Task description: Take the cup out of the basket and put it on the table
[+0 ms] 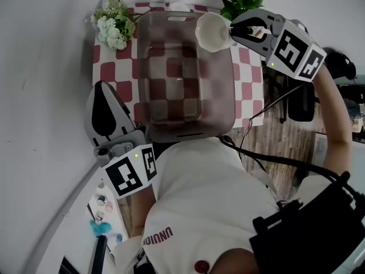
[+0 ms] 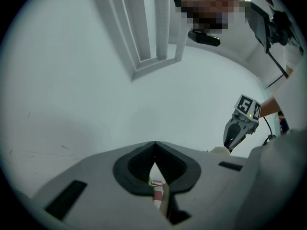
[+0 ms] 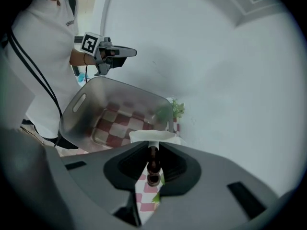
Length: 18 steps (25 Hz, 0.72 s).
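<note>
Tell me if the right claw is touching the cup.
Touching. In the right gripper view the right claw is shut on the rim of the cup; the head view shows the same grip.

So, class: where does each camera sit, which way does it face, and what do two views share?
Head view: on the person's head, facing steeply down at the basket and cup; white shirt and right arm show.
Left gripper view: on the left gripper, facing a white wall; the shirt shows at right.
Right gripper view: on the right gripper, facing into the basket; the shirt shows at left.
Shared: head and right gripper views both show basket and cup.
</note>
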Motion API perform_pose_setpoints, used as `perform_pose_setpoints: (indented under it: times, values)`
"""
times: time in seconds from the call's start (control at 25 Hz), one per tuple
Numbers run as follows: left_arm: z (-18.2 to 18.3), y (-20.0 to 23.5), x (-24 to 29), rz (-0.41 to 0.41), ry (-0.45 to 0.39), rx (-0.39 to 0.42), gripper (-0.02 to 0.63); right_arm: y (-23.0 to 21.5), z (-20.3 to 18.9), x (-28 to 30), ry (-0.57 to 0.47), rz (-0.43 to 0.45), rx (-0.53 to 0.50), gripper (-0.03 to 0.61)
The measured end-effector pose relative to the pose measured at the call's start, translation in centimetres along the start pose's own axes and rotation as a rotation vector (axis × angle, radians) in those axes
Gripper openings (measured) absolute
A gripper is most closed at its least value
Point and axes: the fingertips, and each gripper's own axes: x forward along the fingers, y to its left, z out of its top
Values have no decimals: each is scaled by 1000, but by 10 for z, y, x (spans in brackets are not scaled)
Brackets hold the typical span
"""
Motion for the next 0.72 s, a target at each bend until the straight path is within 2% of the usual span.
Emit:
perform_pose_setpoints:
  times: [0.28,0.72]
  values:
    - [18,-8,1,-22,-30,-32,11,-12,-19,-27,22,-72,43,80]
    - [26,-35,4,-88,-41,-41,11,-2,-62,-47,70,-101,126,80]
